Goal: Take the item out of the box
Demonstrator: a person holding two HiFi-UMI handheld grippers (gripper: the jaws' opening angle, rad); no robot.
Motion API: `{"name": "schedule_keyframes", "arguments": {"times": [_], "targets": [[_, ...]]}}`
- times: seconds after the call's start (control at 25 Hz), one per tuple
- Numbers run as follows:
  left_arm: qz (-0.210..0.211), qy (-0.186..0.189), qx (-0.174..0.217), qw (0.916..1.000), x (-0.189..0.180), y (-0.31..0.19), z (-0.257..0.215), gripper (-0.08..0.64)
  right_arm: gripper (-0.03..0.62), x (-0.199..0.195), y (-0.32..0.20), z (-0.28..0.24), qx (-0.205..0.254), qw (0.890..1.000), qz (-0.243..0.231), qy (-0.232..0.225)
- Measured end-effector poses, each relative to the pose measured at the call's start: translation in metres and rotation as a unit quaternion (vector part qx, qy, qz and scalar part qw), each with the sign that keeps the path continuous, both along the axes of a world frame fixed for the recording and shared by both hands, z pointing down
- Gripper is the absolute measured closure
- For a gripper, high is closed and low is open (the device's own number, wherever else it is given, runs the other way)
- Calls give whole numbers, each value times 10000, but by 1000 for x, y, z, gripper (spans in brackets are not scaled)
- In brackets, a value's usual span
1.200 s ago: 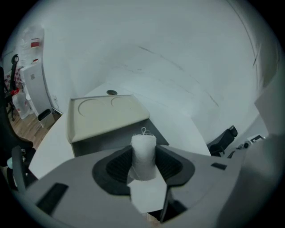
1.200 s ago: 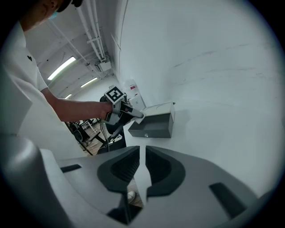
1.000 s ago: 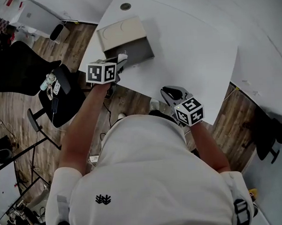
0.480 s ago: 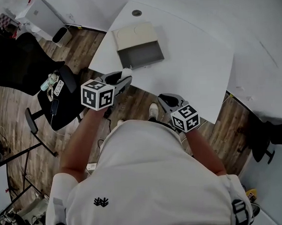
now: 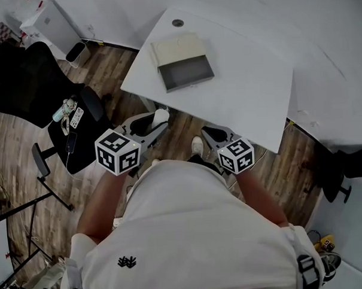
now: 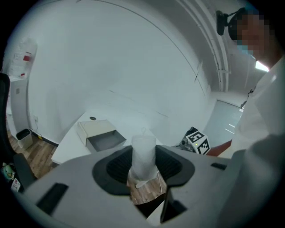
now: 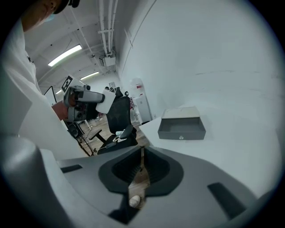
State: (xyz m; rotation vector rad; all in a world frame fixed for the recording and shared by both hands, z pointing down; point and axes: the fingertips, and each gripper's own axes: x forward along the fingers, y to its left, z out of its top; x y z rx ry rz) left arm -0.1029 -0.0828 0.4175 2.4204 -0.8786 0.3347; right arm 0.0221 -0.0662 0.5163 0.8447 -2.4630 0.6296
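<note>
Left gripper hangs over the brown wood floor, just off the near edge of the white worktop. Its fingers are clamped on a small translucent white pouch, which stands upright btwn the pads w/ its top poking past the tips. So the pouch is out of the beige-topped, grey-sided open drawer-style box and well apart from it. The box sits on the worktop nr the far corner, open side twd the person. Right gripper is low by the person's waist, also off the worktop edge. Its fingers are together, only a thin slit left, nothing btwn them. A black office chair stands at far left.
</note>
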Motion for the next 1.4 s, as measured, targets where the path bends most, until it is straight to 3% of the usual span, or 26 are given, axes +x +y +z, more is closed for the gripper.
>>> {"name": "schedule_keyframes", "arguments": {"times": [0.52, 1.4], "targets": [[369, 138, 305, 9988, -33, 60, -22, 394, 580, -21, 40, -10, 248, 9986, 457, 12], [370, 288, 451, 9979, -43, 87, -30, 394, 584, -46, 60, -23, 499, 9985, 229, 65]]}}
